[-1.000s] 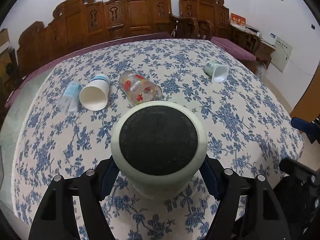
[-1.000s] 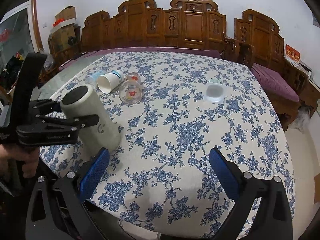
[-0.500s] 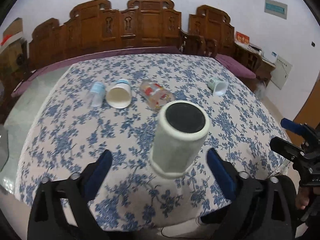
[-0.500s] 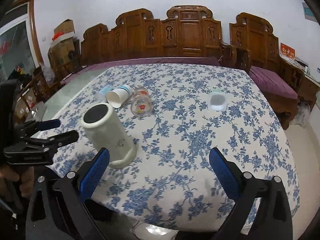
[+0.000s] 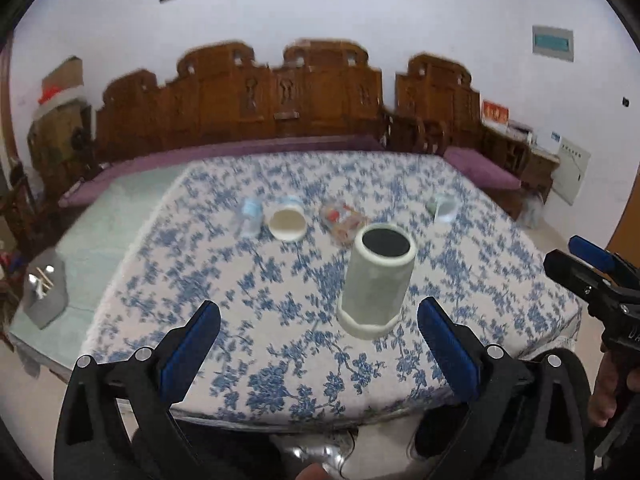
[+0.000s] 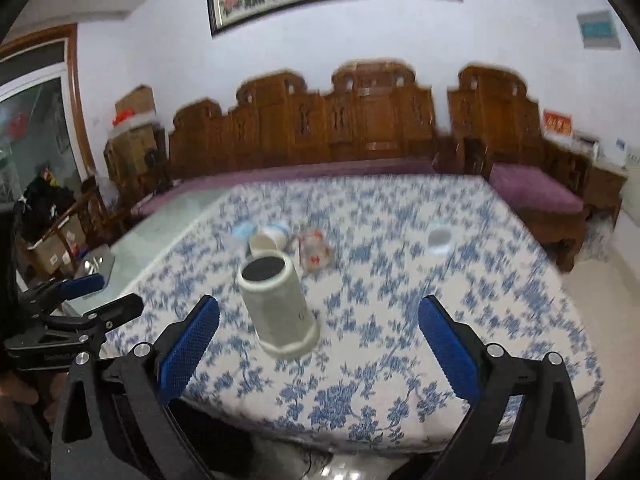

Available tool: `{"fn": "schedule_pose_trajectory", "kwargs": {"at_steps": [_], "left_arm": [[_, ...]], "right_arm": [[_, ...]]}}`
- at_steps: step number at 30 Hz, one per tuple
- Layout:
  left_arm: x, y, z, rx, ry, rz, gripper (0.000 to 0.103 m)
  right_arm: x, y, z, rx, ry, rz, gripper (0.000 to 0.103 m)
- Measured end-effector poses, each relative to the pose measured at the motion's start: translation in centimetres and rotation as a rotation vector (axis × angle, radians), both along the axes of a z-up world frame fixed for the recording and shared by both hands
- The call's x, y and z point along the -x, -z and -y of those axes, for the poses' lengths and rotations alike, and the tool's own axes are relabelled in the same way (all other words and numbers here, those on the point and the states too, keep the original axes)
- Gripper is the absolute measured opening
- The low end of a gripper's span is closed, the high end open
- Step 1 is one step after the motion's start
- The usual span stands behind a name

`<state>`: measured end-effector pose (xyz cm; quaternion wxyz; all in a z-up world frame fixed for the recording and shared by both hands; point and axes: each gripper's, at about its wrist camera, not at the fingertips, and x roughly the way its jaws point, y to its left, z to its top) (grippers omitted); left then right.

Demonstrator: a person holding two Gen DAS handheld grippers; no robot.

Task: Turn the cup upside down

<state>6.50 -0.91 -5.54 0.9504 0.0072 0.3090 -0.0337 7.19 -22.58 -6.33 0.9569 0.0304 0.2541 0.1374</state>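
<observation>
A pale green cup [image 5: 376, 280] stands upside down on the blue-flowered tablecloth [image 5: 248, 312], its black base up and its wide rim on the cloth. It also shows in the right wrist view [image 6: 278, 304]. My left gripper [image 5: 318, 350] is open and empty, held back from the cup near the table's front edge. My right gripper [image 6: 318, 350] is open and empty, also back from the table. The left gripper shows at the left of the right wrist view [image 6: 80, 308]; the right gripper shows at the right of the left wrist view [image 5: 592, 276].
Behind the cup lie a white paper cup [image 5: 287, 222], a clear glass with red print [image 5: 342, 220], a small clear blue cup [image 5: 250, 214] and a small green cup [image 5: 442, 206], all on their sides. Carved wooden benches [image 5: 280, 96] stand behind the table.
My left gripper has let go of the pale green cup, which now stands upside down on the cloth. Both grippers have drawn back and up, away from the table.
</observation>
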Motion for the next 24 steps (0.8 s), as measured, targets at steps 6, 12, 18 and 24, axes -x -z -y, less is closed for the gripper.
{"fn": "schedule_pose_trajectory", "kwargs": {"at_steps": [6, 12, 18, 24], "left_arm": [[3.3, -2.7, -0.5, -0.007, -0.034, 0.103, 0.095], [4.7, -3.6, -0.9, -0.018, -0.066, 0.126, 0.095], [4.9, -3.5, -1.0, -0.01, -0.071, 0.129, 0.095], [5.1, -3.4, -1.0, -0.007, -0.079, 0.136, 0.095]], "right_arm": [[3.4, -2.6, -0.6, 0.015, 0.006, 0.104, 0.1], [4.5, -3.2, -0.5, 0.011, 0.014, 0.121, 0.1], [4.4, -3.0, -0.6, 0.016, 0.024, 0.119, 0.1], [4.4, -2.8, -0.5, 0.015, 0.028, 0.114, 0.1]]}}
